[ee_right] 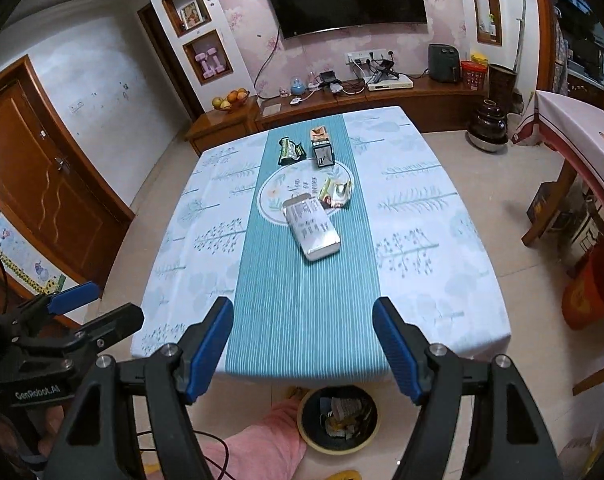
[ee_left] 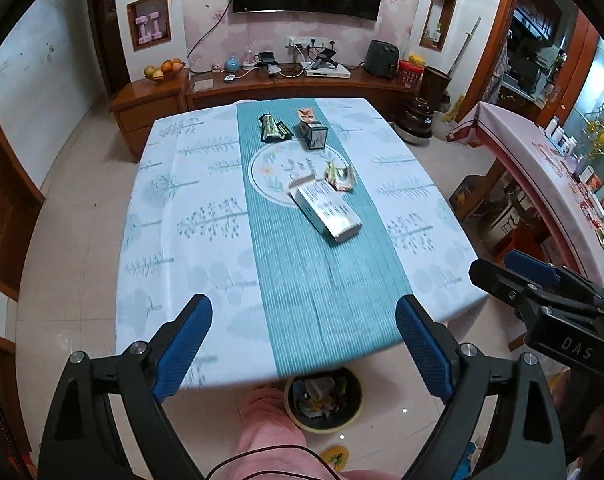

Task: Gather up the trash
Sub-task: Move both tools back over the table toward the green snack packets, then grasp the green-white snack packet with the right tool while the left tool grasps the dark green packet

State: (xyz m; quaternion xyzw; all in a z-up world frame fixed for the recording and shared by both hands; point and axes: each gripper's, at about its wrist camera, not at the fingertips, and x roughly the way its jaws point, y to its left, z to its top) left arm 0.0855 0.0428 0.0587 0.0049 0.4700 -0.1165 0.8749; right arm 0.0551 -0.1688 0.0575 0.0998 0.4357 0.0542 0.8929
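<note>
Left gripper: the left gripper (ee_left: 303, 344) hangs above the near edge of the table (ee_left: 174, 216), jaws spread wide with nothing between the blue pads (ee_left: 184, 346).
Right gripper: the right gripper (ee_right: 302, 344) hovers alongside, jaws well apart and empty.
Bin: a round trash bin (ee_left: 323, 399) with scraps inside stands on the floor below both grippers, just beyond the table's near edge, beside a pink-clad leg (ee_left: 270, 432).
White box: a white box (ee_left: 327, 212) lies on the teal runner (ee_left: 302, 280), well ahead of both grippers.
Wrapper: a crumpled wrapper (ee_left: 339, 176) lies touching the box's far end.
Far trash: a green packet (ee_left: 275, 128) and a small dark carton (ee_left: 313, 130) lie near the far edge.
</note>
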